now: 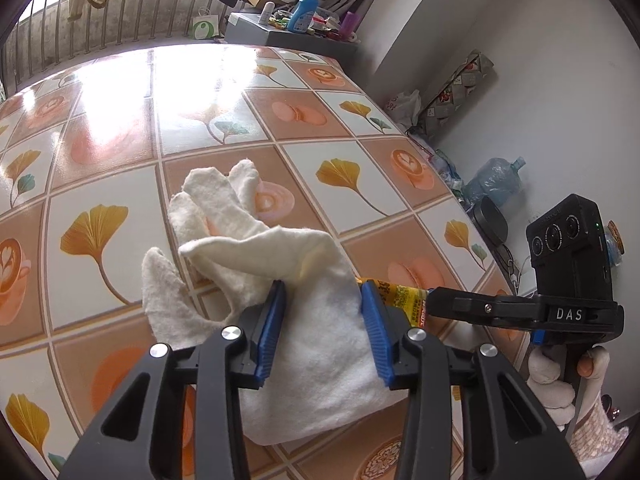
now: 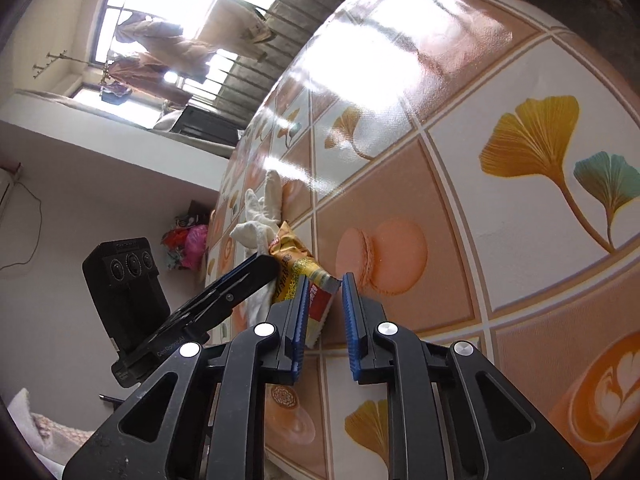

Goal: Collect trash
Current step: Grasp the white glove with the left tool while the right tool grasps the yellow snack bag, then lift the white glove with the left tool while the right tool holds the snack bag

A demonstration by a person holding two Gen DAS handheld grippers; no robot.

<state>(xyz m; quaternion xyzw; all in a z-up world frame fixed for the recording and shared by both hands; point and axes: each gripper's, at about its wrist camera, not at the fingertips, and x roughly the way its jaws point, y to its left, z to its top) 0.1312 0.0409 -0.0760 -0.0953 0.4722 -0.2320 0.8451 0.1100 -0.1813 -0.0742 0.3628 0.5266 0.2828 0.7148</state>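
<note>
The left gripper [image 1: 324, 328] is closed on a white cloth [image 1: 304, 320]: its two blue pads press into the thick fold of the cloth from both sides. The cloth is crumpled and lies on the table [image 1: 120, 128], with loose ends that spread away from the gripper over the patterned cover of leaves and coffee cups.

Just beside the right pad of this gripper, a yellow snack wrapper [image 1: 404, 296] comes out from under the cloth. Only a small part of it shows in the left wrist view.

In the right wrist view the same wrapper [image 2: 298, 268] lies on the table against the cloth [image 2: 260, 216], and its red and white end reaches between the jaws of the right gripper [image 2: 325, 316]. These jaws stand narrow. The wrapper end is close to the left pad, and a gap stays before the right pad, so the pads do not yet clamp it.

The black finger of the left gripper lies across the cloth and touches the wrapper's near side in this view. In the left wrist view a hand in a white glove [image 1: 552, 384] holds the handle of the right gripper at the table's right edge.

Farther away, a grey box [image 1: 288, 36] with bottles and small things stands at the far end of the table. Behind it a metal railing [image 1: 120, 20] runs under a bright window.
</note>
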